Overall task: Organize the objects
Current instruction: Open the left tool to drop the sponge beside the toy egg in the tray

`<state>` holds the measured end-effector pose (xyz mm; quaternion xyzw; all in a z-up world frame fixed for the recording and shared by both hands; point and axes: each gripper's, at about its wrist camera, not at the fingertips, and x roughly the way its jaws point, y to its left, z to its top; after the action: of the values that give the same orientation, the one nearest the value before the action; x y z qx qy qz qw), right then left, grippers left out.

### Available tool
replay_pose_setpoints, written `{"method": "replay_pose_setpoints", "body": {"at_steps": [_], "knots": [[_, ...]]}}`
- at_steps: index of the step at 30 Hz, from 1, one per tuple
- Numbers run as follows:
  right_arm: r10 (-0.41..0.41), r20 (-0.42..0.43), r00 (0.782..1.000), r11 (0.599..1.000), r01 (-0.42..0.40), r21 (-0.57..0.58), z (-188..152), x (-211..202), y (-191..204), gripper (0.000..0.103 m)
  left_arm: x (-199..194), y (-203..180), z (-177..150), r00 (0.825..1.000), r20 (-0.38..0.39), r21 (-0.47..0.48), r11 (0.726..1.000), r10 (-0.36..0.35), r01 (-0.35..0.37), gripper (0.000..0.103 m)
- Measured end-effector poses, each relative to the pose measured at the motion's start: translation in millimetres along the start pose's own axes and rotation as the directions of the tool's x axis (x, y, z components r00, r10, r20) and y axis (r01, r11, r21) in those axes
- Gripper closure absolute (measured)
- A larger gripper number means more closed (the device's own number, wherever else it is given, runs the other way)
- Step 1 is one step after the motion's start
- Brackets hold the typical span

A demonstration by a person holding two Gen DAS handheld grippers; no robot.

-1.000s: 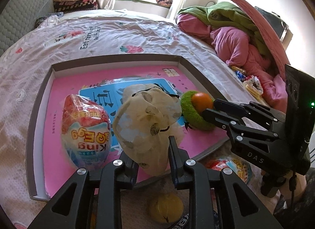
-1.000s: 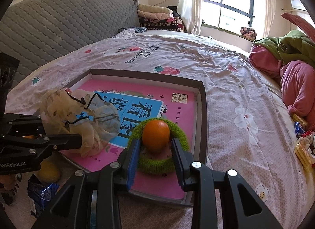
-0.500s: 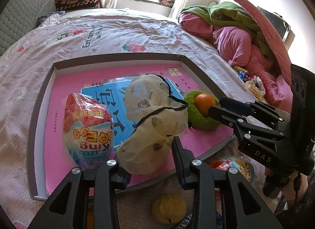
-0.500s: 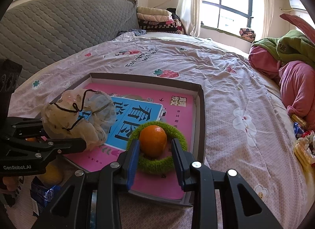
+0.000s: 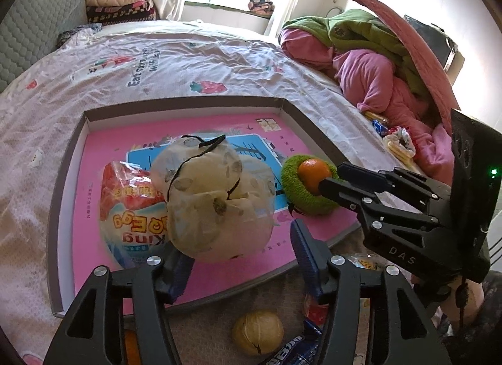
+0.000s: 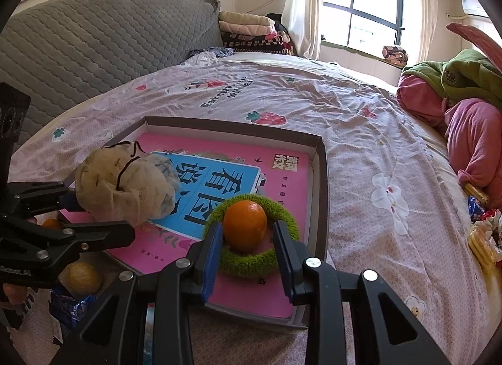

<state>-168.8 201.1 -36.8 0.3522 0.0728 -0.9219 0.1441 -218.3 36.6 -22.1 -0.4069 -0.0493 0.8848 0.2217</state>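
Note:
A shallow box lid with a pink inside [image 5: 94, 158] [image 6: 291, 176] lies on the bed. In it sit a cream mesh pouch with a black cord [image 5: 213, 195] [image 6: 125, 189], a red-and-blue egg snack bag [image 5: 128, 208], and an orange [image 6: 244, 225] [image 5: 313, 172] resting in a green knitted ring [image 6: 282, 214] [image 5: 301, 195]. My left gripper [image 5: 240, 255] is open, its jaws spread either side of the pouch's near end. My right gripper [image 6: 248, 249] is open, its jaws either side of the orange without touching it.
A yellow ball [image 5: 259, 332] [image 6: 84, 277], blue wrappers [image 5: 291, 352] and a snack bag [image 5: 360, 263] lie in front of the lid. Pink and green bedding [image 5: 376, 60] is piled at right, with snacks [image 6: 483, 239] beside it. A grey headboard [image 6: 94, 41] stands at left.
My left gripper has opened wider and let go of the pouch, which now rests in the lid. My right gripper has opened a little around the orange.

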Motion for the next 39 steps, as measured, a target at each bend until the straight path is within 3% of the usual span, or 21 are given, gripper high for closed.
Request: {"method": "replay_pose_setpoints", "body": {"at_steps": [14,39], "knots": [[-0.002,0.018,1.000,1.000,0.002,0.006,1.6,-6.0,-1.6,0.069,-12.9,2.8,7.1,0.999,0.035,-0.011,1.000,-0.007,0.007,0.039],[0.023,0.052,0.998,1.000,-0.023,-0.002,8.5,-20.3,3.1,0.069,-19.8,-7.5,-16.3,0.999,-0.046,-0.012,1.000,0.012,-0.012,0.038]]}}
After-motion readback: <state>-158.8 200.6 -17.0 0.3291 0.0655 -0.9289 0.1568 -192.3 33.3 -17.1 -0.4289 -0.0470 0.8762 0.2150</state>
